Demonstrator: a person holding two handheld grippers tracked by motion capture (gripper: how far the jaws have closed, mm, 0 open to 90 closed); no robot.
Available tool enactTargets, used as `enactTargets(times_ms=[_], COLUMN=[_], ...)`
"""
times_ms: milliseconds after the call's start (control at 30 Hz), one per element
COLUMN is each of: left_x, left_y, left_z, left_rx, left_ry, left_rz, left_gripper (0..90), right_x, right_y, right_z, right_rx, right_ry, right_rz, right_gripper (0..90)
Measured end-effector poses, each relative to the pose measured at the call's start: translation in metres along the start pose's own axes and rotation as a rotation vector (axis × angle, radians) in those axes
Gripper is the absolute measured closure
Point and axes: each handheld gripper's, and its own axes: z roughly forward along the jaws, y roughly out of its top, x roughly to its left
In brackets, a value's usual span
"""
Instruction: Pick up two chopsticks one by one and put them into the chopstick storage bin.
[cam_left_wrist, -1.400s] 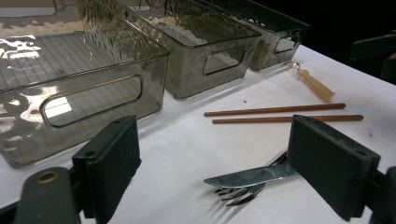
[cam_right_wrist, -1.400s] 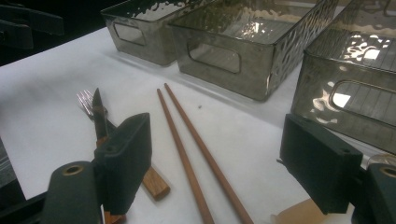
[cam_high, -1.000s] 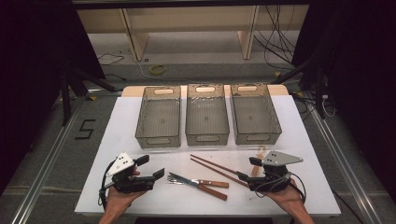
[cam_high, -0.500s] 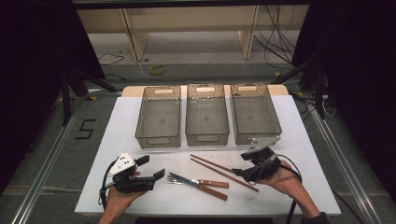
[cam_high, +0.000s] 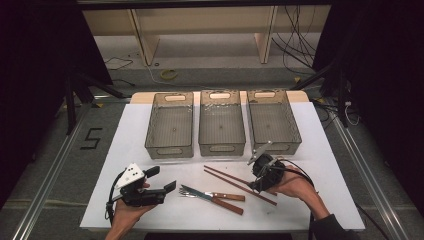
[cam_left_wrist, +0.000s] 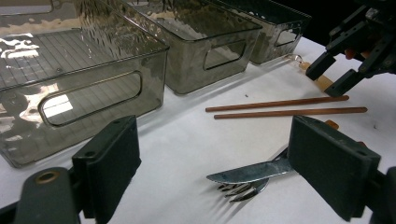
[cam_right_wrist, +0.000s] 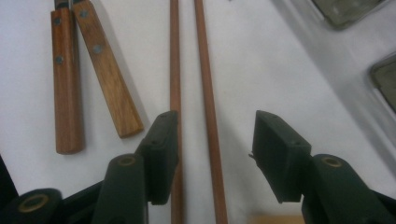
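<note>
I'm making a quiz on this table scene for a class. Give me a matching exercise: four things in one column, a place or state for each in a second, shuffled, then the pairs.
Things:
1. chopsticks
2. knife and fork
3. three bins
4. left gripper

Places or states:
A. empty, in a row at the far side of the table
B. open, held low near the table, nothing between the jaws
C. lying side by side under the open right gripper
D. wooden handles, lying between the two grippers

Pairs: 1-C, 2-D, 3-A, 4-B
</note>
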Motion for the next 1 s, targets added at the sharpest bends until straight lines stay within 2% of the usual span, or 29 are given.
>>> enactTargets(times_ms=[133,567,667,1000], left_x=[0.0,0.0,0.0,0.0], left_y=[0.0,0.0,0.0,0.0], left_z=[0.0,0.0,0.0,0.0], left_rx=[-0.002,-0.004,-0.004,-0.003], left_ry=[0.001,-0.001,0.0,0.001], left_rz=[-0.003,-0.001,0.001,0.0], left_gripper=[16.3,16.3,16.2,16.2], right_x=[-0.004,-0.005,-0.005,-0.002], right_y=[0.0,0.002,0.002,0.005], right_z=[0.005,0.014,0.016,0.021], right_rx=[0.031,0.104,0.126,0.181], right_ry=[-0.002,0.002,-0.003,-0.013], right_rz=[0.011,-0.014,-0.005,-0.032], right_gripper=[56.0,68.1,71.5,79.6])
